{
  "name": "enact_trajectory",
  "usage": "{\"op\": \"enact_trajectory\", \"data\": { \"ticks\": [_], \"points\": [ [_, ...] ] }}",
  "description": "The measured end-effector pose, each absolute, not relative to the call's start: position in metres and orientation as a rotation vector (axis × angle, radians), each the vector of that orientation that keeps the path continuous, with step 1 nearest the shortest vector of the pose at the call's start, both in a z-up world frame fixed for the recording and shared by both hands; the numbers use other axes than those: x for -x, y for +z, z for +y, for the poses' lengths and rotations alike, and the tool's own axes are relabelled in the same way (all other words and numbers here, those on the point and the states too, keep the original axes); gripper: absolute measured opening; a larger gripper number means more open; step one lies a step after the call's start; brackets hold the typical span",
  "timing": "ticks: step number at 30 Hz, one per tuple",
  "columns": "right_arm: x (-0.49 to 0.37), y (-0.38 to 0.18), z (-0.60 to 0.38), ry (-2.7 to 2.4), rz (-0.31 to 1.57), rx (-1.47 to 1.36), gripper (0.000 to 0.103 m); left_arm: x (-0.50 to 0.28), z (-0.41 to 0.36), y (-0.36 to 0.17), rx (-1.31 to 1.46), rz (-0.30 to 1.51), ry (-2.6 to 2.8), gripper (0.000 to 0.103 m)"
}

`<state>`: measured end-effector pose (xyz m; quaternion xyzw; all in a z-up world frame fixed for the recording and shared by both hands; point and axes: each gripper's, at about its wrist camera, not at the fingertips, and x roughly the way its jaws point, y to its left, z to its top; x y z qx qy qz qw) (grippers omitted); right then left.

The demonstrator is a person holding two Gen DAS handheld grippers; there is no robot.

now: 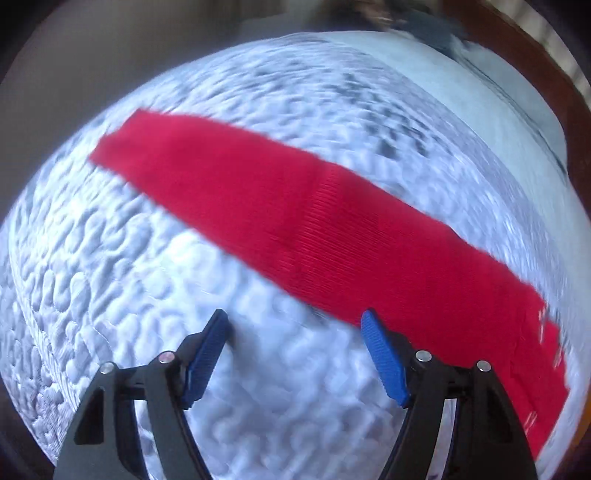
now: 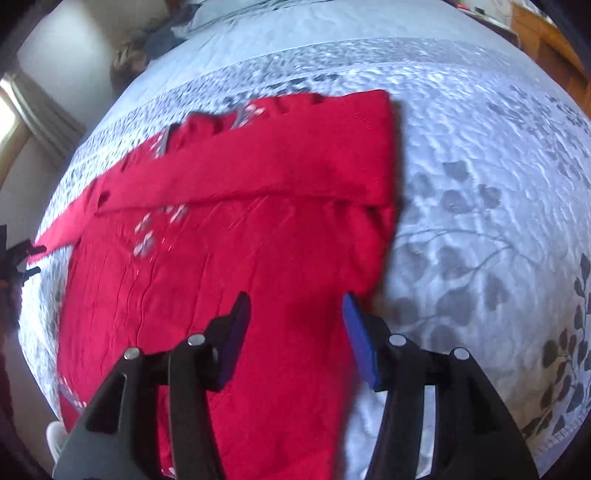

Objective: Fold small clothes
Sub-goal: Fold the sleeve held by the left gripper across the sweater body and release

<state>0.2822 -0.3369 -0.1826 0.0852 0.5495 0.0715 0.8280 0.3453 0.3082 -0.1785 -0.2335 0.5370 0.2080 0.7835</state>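
A red knit garment [image 2: 229,280] lies flat on the bed, with silver-white marks on its front. One long sleeve [image 2: 236,173] is folded across the body and runs out past its left edge. In the left wrist view that ribbed sleeve [image 1: 317,221] stretches diagonally over the quilt. My left gripper [image 1: 295,315] hangs open over bare quilt just in front of the sleeve, its right fingertip [image 1: 369,321] at the sleeve's near edge, nothing between the pads. My right gripper [image 2: 295,295] stands open above the garment's near right part, the fabric below it and not pinched.
A white quilt [image 2: 480,192] with grey leaf print covers the bed. Pillows and dark cloth [image 2: 166,37] lie at the far end. Wooden furniture [image 2: 546,33] stands at the far right, and a wall with a curtained window [image 2: 22,110] at the left.
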Motion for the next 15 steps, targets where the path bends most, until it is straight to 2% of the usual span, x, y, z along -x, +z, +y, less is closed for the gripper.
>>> {"op": "enact_trajectory", "data": {
  "ticks": [3, 10, 12, 14, 15],
  "points": [
    [-0.281, -0.190, -0.323, 0.152, 1.174, -0.136, 0.054, -0.347, 0.339, -0.186, 0.644, 1.111, 0.453, 0.074],
    [-0.282, -0.196, -0.316, 0.138, 1.163, -0.112, 0.059, -0.372, 0.372, -0.191, 0.726, 1.010, 0.473, 0.073],
    [-0.282, -0.198, -0.317, 0.135, 1.159, -0.111, 0.059, -0.378, 0.378, -0.192, 0.720, 0.991, 0.487, 0.061],
    [-0.283, -0.200, -0.314, 0.133, 1.153, -0.106, 0.060, -0.382, 0.384, -0.193, 0.720, 0.981, 0.494, 0.036],
    [-0.282, -0.200, -0.314, 0.135, 1.150, -0.104, 0.062, -0.381, 0.388, -0.193, 0.730, 0.977, 0.494, 0.032]
  ]
}}
